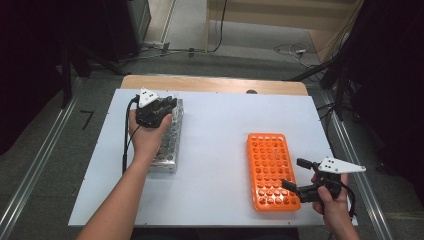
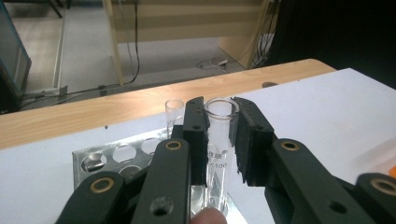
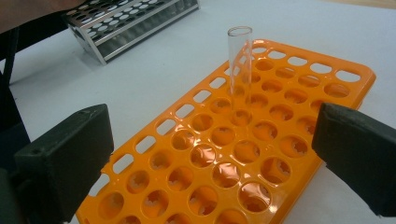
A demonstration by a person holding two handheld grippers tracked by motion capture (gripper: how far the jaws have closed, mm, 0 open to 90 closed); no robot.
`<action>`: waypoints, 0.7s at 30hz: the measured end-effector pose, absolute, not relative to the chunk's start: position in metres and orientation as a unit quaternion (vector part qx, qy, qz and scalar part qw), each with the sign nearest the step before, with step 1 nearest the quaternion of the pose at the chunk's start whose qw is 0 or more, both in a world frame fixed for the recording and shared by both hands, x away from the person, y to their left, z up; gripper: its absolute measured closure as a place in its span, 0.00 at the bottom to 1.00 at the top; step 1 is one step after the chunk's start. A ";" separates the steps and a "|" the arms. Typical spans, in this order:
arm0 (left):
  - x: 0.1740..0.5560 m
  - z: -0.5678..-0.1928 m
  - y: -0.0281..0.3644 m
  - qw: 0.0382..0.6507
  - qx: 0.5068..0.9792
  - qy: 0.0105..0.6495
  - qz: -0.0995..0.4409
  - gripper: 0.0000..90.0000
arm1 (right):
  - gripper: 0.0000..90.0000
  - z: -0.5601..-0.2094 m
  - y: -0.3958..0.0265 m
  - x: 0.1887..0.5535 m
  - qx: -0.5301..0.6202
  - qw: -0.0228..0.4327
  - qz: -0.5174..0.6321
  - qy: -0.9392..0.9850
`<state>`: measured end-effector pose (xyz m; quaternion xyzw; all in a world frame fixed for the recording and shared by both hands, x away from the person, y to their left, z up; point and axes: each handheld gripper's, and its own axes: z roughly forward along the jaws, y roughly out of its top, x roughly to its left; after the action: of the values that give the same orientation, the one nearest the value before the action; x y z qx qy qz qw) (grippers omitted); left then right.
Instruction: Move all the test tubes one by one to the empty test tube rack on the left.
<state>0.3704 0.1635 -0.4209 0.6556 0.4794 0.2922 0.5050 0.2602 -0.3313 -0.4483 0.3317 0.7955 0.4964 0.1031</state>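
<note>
The left gripper point(image 2: 219, 140) is clamped on a glass test tube point(image 2: 218, 140) just below its rim; the tube's foot stands in the metal rack point(image 2: 116, 156) beneath the jaws. Draw it straight up along its axis; tilting risks binding in the hole. A second tube point(image 2: 173, 111) stands just behind the left jaw. The right gripper point(image 3: 210, 154) is released, jaws wide over the orange rack point(image 3: 289, 93), where one tube point(image 3: 239, 70) stands ahead of them.

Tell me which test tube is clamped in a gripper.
The tube in the metal rack, between the left gripper jaws; its neighbour behind stands free.
</note>
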 end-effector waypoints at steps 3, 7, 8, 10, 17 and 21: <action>0.370 -0.423 0.163 0.499 0.661 0.481 0.288 0.84 | 0.00 -0.448 -0.331 0.260 0.332 0.103 0.497 0.795; 0.369 -0.424 0.161 0.491 0.669 0.481 0.284 0.84 | 0.00 -0.449 -0.331 0.260 0.333 0.103 0.496 0.796; 0.369 -0.425 0.160 0.486 0.671 0.482 0.284 0.84 | 0.00 -0.449 -0.331 0.260 0.333 0.104 0.495 0.796; 0.369 -0.426 0.158 0.478 0.678 0.483 0.281 0.84 | 0.00 -0.449 -0.331 0.261 0.333 0.103 0.495 0.796; 0.370 -0.428 0.159 0.458 0.686 0.494 0.274 0.84 | 0.00 -0.449 -0.331 0.260 0.334 0.104 0.496 0.795; 0.370 -0.429 0.156 0.439 0.698 0.494 0.275 0.84 | 0.00 -0.448 -0.331 0.260 0.333 0.105 0.496 0.795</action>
<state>0.3697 0.1562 -0.4293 0.6983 0.4937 0.2749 0.4393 0.2603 -0.3309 -0.4484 0.3330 0.7950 0.4961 0.1048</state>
